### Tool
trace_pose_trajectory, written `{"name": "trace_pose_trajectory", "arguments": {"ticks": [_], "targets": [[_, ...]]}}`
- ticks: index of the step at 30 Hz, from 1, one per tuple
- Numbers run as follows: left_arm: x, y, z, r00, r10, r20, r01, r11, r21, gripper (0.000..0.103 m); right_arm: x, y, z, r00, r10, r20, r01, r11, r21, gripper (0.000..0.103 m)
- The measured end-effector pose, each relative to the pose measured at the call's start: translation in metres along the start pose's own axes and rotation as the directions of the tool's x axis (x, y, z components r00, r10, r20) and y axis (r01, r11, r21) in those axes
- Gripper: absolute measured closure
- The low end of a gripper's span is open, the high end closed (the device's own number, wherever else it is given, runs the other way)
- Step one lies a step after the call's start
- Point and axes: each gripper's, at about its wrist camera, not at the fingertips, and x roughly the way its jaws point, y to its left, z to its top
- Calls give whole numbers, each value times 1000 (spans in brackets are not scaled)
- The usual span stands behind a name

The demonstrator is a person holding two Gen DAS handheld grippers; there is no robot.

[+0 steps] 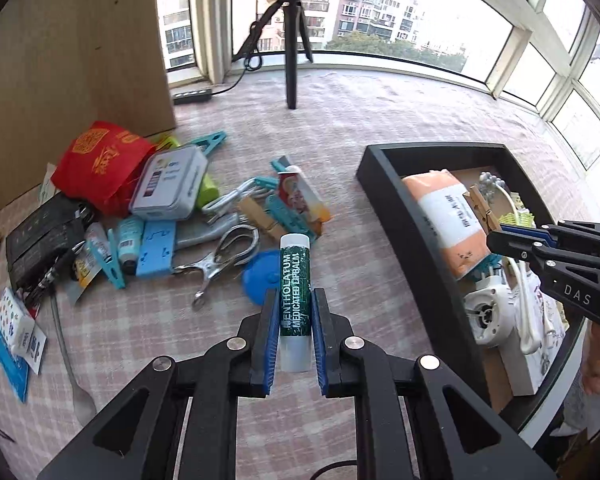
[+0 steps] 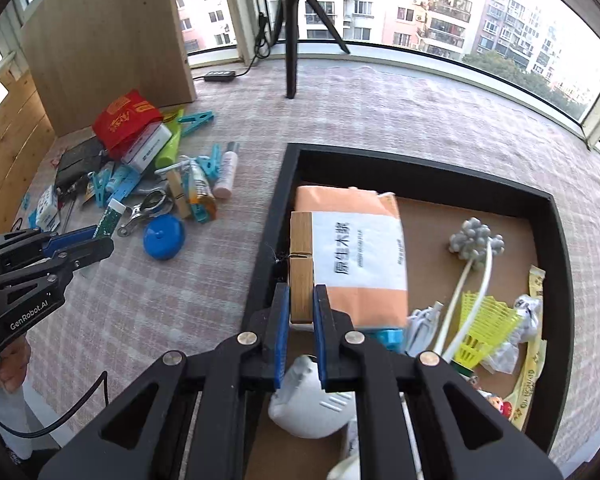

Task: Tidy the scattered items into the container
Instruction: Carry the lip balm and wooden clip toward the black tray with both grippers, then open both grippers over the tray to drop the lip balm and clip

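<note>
1. Two items are in transit. The left gripper (image 1: 294, 336) is clenched on a lip balm stick (image 1: 295, 292), held above the cloth between the pile and the tray. The right gripper (image 2: 302, 334) is clenched on a wooden clothespin (image 2: 301, 266), held over the near-left part of the tray.
2. Partly filled: the black tray (image 2: 278, 216) on the right already holds an orange tissue pack (image 2: 360, 256), a yellow shuttlecock (image 2: 482, 326), a white fan (image 2: 314, 404) and snack packets.
3. Most of the work remains. The pile at far left still holds a red bag (image 1: 100, 164), a tin box (image 1: 170, 184), blue pegs, a metal clip (image 1: 224, 256), a blue lid (image 1: 260, 276) and a spoon (image 1: 70, 364).
4. Surface: a pink checked cloth (image 1: 380, 120) covers the whole work area.
5. Room: a wooden panel (image 1: 72, 60) stands at far left, a black tripod (image 1: 290, 40) at the far edge; curved windows show apartment blocks beyond.
</note>
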Motion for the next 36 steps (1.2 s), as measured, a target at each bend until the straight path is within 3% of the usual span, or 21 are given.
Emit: {"name": "trace_pose_trajectory", "arguments": {"ticks": [12, 18, 26, 28, 29, 36], "targets": [[1, -130, 20, 986, -161, -31, 164, 964, 211, 89, -33, -108, -43, 991, -131, 1, 128, 966, 223, 91], [2, -174, 19, 980, -190, -50, 197, 939, 283, 89, -39, -137, -65, 988, -156, -13, 153, 944, 292, 91], [-2, -190, 17, 980, -191, -51, 197, 925, 324, 88, -39, -143, -70, 988, -156, -9, 151, 941, 304, 91], [-3, -189, 16, 983, -180, -42, 184, 928, 323, 62, -39, -140, -67, 989, -149, -11, 146, 943, 300, 84], [-4, -188, 16, 983, -180, -29, 180, 929, 323, 59, -40, -138, -66, 989, -147, -5, 142, 943, 300, 80], [-9, -177, 17, 988, -154, 0, 146, 936, 320, 61, -39, -122, -53, 991, -131, 13, 123, 958, 258, 80]]}}
